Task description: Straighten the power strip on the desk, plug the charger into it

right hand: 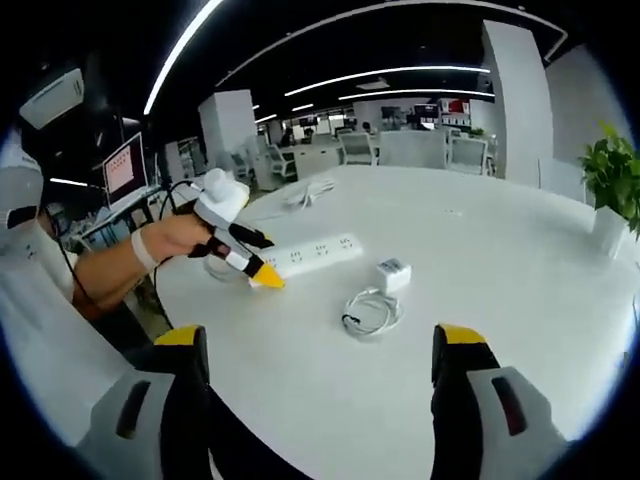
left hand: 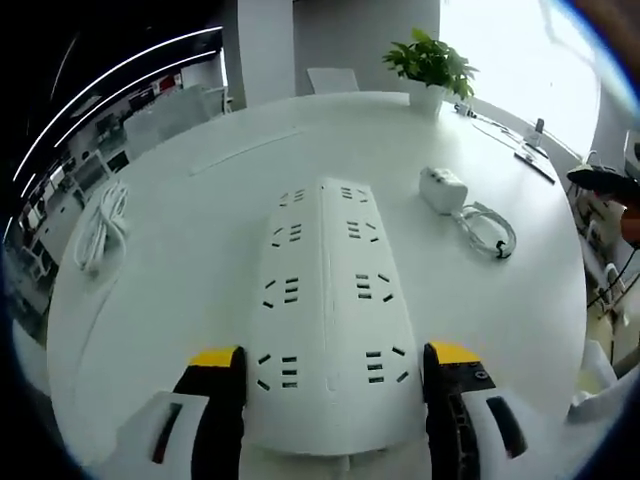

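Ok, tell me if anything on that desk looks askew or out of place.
Nothing looks damaged or spilled. The power strip lies between the left gripper's open jaws, and its own cord lies coiled at the far end. The charger sits unplugged beside it, cable loosely coiled.

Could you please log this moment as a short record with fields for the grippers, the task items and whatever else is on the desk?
left gripper: open, jaws on either side of the near end of the power strip
right gripper: open, above the desk, holding nothing
power strip: white, lying flat on the desk
charger: white, unplugged, beside the strip
charger cable: coiled next to the charger
desk: white, round
spare cable: white bundle near the desk edge
plant: potted, at the far edge
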Tool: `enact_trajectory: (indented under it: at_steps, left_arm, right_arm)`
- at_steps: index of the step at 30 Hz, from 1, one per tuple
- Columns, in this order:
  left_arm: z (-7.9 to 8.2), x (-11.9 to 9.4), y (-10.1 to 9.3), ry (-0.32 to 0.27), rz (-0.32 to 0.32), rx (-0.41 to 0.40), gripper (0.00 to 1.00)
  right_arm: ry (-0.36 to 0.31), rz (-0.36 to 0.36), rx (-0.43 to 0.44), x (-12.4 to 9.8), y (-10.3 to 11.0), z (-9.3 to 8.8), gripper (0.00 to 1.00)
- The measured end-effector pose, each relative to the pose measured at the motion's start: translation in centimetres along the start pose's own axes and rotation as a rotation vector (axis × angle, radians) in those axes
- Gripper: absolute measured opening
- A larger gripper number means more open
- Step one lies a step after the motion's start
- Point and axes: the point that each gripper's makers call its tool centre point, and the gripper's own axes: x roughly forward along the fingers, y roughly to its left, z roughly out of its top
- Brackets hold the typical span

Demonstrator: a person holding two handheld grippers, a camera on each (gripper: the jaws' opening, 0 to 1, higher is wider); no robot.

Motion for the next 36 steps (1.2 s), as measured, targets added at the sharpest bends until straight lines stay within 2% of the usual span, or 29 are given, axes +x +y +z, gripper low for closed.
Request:
enact_trajectory:
  at_steps: [3, 7, 11, 14, 15, 17, 19, 21, 23, 25, 26, 28, 30, 32, 33, 35, 36]
  left_arm:
    - [0.1, 0.1, 0.2, -0.001, -0.001, 0.002, 0.74]
    - [0.1, 0.1, 0.0, -0.004, -0.003, 0.005, 0.74]
    - [0.2, 0.3, 0.1, -0.004, -0.008, 0.012, 0.74]
    - [0.2, 0.2, -0.1, -0.010, -0.009, 0.013, 0.74]
    - [0.2, 0.2, -0.1, -0.010, -0.009, 0.013, 0.74]
    - [0.2, 0.3, 0.0, -0.009, -0.010, 0.014, 0.74]
    - [0.1, 0.3, -0.2, -0.010, -0.010, 0.015, 0.74]
    - [0.0, 0.3, -0.2, -0.012, -0.010, 0.015, 0.74]
    - [-0.1, 0.2, -0.3, -0.017, -0.012, 0.016, 0.74]
    - [0.0, 0.3, -0.3, -0.018, -0.014, 0.018, 0.74]
    - [0.0, 0.3, -0.3, -0.017, -0.013, 0.018, 0.74]
    - [0.0, 0.3, -0.4, -0.017, -0.014, 0.019, 0.74]
    - [0.0, 0.4, -0.4, -0.016, -0.015, 0.021, 0.74]
    - [0.0, 0.3, -0.5, -0.014, -0.015, 0.021, 0.74]
    - [-0.1, 0.3, -0.5, -0.013, -0.015, 0.021, 0.74]
    - [0.0, 0.4, -0.5, -0.010, -0.015, 0.021, 0.74]
    - [0.0, 0.4, -0.6, -0.010, -0.015, 0.021, 0.74]
  right_arm:
    - [0.050, 0.014, -0.145, 1.0, 0.1, 0.8, 0.83]
    - [0.081, 0.065, -0.260, 2.7, 0.4, 2.3, 0.83]
    - [0.108, 0.167, -0.257, 5.1, 0.7, 4.0, 0.82]
    - [0.127, 0.202, -0.372, 7.2, 0.5, 6.0, 0.83]
    - [0.132, 0.242, -0.375, 7.8, 1.0, 6.5, 0.84]
    - [0.142, 0.321, -0.320, 8.9, 1.9, 7.5, 0.84]
    - [0.149, 0.343, -0.333, 10.3, 1.8, 8.5, 0.83]
    - [0.198, 0.351, -0.414, 11.8, 1.3, 8.4, 0.83]
    - [0.239, 0.365, -0.557, 13.7, 0.5, 7.9, 0.84]
    - [0.285, 0.375, -0.653, 15.7, -0.4, 7.3, 0.84]
    - [0.310, 0.387, -0.726, 16.6, -0.8, 7.0, 0.84]
    - [0.331, 0.391, -0.840, 18.6, -1.3, 7.0, 0.85]
    - [0.351, 0.443, -0.941, 20.5, -0.8, 7.1, 0.86]
    - [0.355, 0.488, -0.970, 22.1, -0.1, 7.4, 0.85]
    - [0.372, 0.508, -1.023, 22.8, 0.0, 7.3, 0.85]
    - [0.420, 0.519, -1.113, 24.0, -0.3, 6.8, 0.85]
    - [0.468, 0.522, -1.164, 24.5, -0.8, 6.3, 0.85]
